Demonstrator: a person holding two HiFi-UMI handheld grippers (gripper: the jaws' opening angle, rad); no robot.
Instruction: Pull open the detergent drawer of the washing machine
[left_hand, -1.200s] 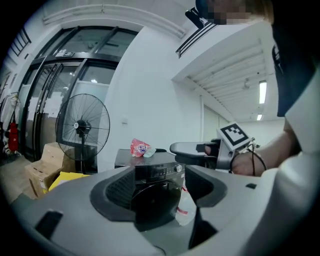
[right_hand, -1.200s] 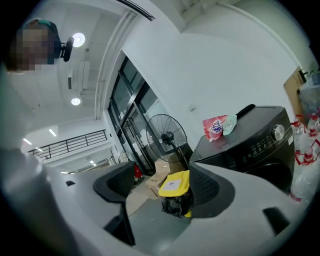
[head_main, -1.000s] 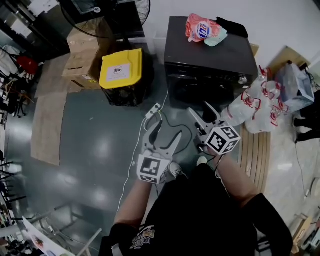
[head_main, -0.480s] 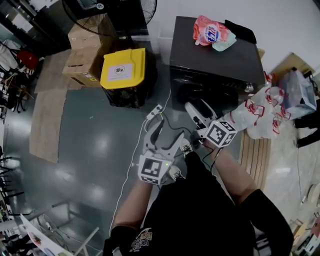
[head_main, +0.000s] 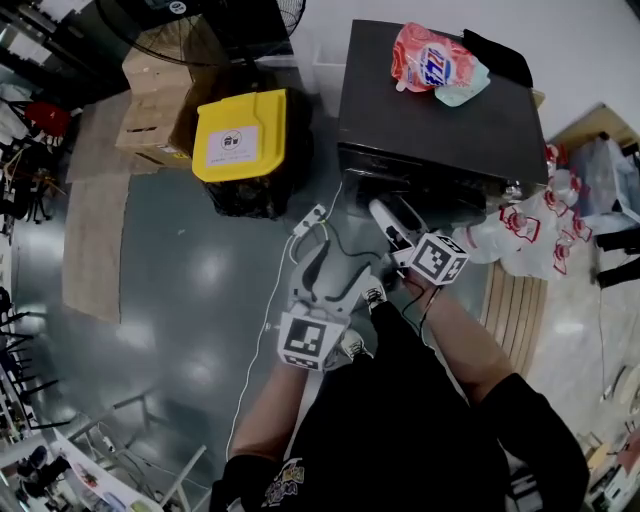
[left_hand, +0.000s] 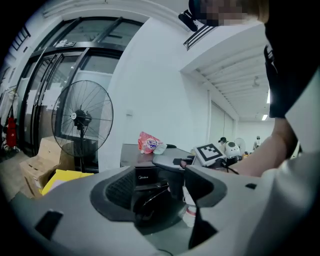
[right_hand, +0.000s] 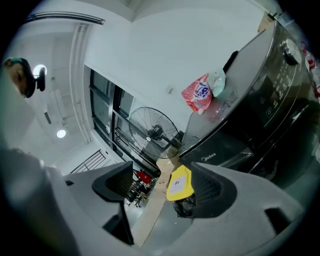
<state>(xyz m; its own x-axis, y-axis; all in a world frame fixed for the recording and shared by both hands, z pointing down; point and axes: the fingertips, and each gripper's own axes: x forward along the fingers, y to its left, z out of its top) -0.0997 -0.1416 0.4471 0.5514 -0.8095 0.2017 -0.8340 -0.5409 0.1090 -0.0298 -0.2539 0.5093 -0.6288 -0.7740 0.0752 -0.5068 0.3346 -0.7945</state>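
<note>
Grey floor (head_main: 190, 270) before the washing machine (head_main: 430, 110)
Left gripper (head_main: 340, 265) is gaping empty, right gripper (head_main: 397, 215) opening empty; stiff detergent drawer (right_hand: 216, 150) probably needing a front-lip hook.

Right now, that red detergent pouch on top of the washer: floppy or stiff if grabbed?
Likely floppy: the detergent pouch looks crumpled and slumped flat on the washing machine. Probably slippery, given its glossy film. Unlikely to roll.

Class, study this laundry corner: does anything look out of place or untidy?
A power strip lies loose on the floor just in front of the washing machine, near the person's feet, a likely trip hazard.
</note>
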